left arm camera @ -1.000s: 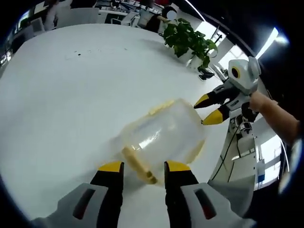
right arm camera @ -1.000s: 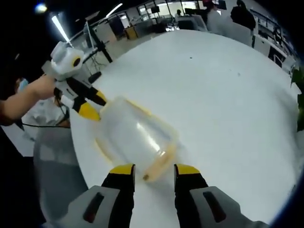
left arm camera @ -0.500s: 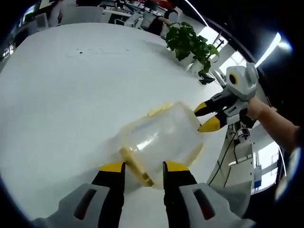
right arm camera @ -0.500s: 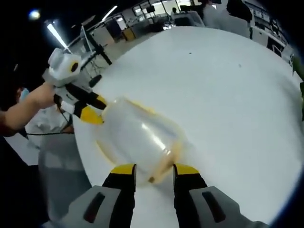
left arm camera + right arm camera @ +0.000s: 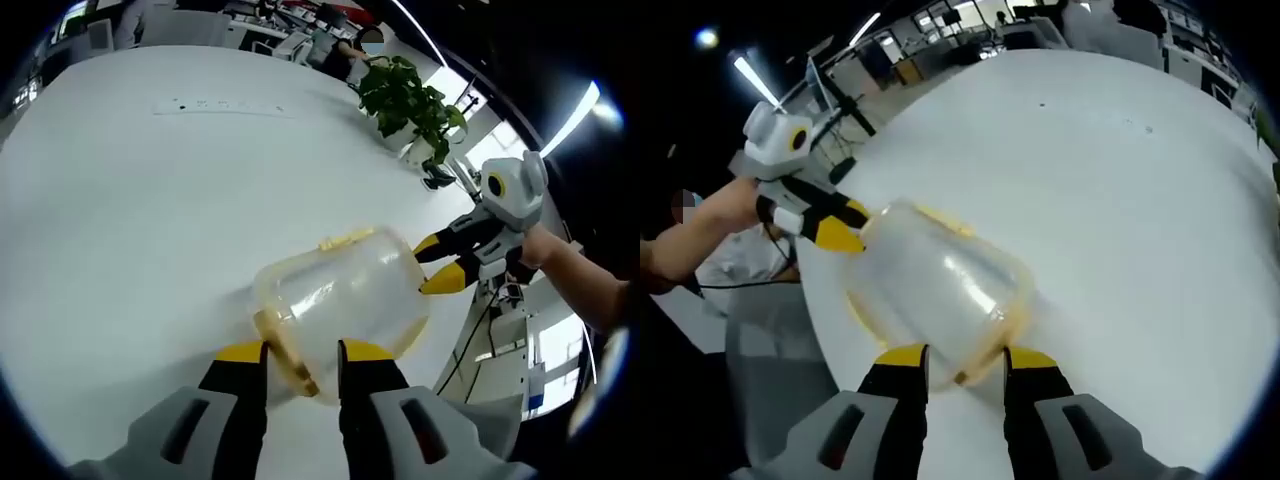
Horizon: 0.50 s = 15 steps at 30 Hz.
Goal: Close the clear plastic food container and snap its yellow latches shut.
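Observation:
The clear plastic container (image 5: 340, 295) lies on the white table (image 5: 140, 190), its lid on. My left gripper (image 5: 300, 352) is open, and a yellow latch (image 5: 283, 352) at the container's near end sits between its jaws. A second yellow latch (image 5: 345, 240) shows on the far side. The right gripper (image 5: 440, 263) comes in from the right, its yellow tips apart at the container's other end. In the right gripper view, the container (image 5: 940, 280) reaches to my right gripper (image 5: 966, 358), which is open around a yellow latch (image 5: 985, 360). The left gripper (image 5: 840, 225) touches the far end.
A potted plant (image 5: 410, 90) stands at the table's far edge. A person's hand (image 5: 545, 248) holds the right gripper, and a hand (image 5: 720, 210) holds the left. The table edge (image 5: 815, 310) runs close to the container. Office desks and chairs stand beyond.
Both grippers have closed in on the container's ends. Each end latch now sits deeper between the jaws, and the jaw gaps look slightly narrower.

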Each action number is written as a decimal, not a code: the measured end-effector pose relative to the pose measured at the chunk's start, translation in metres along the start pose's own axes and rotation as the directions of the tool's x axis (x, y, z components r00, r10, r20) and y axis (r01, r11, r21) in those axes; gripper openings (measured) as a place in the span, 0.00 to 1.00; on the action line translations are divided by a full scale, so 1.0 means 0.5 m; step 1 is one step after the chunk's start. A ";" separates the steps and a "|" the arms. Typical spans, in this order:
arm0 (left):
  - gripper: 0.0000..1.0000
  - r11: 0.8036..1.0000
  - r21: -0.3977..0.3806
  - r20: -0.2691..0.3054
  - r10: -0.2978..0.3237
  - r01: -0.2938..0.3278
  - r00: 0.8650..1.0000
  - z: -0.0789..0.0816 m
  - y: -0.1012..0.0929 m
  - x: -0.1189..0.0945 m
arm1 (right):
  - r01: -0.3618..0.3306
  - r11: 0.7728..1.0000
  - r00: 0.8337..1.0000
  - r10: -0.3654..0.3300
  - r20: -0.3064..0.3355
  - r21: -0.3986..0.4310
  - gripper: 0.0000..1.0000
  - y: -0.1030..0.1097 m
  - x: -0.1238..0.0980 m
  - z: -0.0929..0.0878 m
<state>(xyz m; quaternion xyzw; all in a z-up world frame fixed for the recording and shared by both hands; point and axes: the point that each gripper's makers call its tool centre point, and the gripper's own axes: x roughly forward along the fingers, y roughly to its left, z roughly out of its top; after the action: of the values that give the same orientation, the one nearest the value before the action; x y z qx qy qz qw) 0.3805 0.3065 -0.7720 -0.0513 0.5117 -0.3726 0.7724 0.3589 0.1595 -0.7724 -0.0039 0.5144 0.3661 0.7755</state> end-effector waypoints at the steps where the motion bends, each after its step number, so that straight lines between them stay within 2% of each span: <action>1: 0.24 1.000 -0.004 0.001 0.001 -0.001 1.000 0.000 -0.001 0.000 | -0.002 1.000 1.000 0.002 0.004 0.011 0.27 0.000 0.000 0.000; 12: 0.23 0.999 -0.035 0.004 0.004 -0.003 1.000 0.000 -0.001 0.002 | 0.004 1.000 1.000 -0.004 -0.013 0.005 0.26 0.004 0.000 0.000; 13: 0.23 0.999 -0.033 0.005 0.005 -0.005 1.000 0.000 -0.001 0.002 | 0.003 1.000 1.000 -0.002 -0.008 0.011 0.26 0.003 0.000 0.000; 14: 0.23 0.999 -0.033 0.006 0.012 -0.012 1.000 0.000 0.002 0.003 | -0.032 0.999 0.997 0.029 0.068 0.035 0.24 0.017 0.007 0.030; 15: 0.23 0.999 -0.040 0.006 0.007 -0.007 1.000 -0.002 -0.001 0.001 | 0.000 1.000 1.000 0.000 0.012 0.031 0.23 0.008 -0.005 0.017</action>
<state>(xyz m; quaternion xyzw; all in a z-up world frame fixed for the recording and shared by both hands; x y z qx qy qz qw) 0.3797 0.3061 -0.7726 -0.0661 0.5166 -0.3597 0.7742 0.3630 0.1646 -0.7648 0.0105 0.5152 0.3579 0.7787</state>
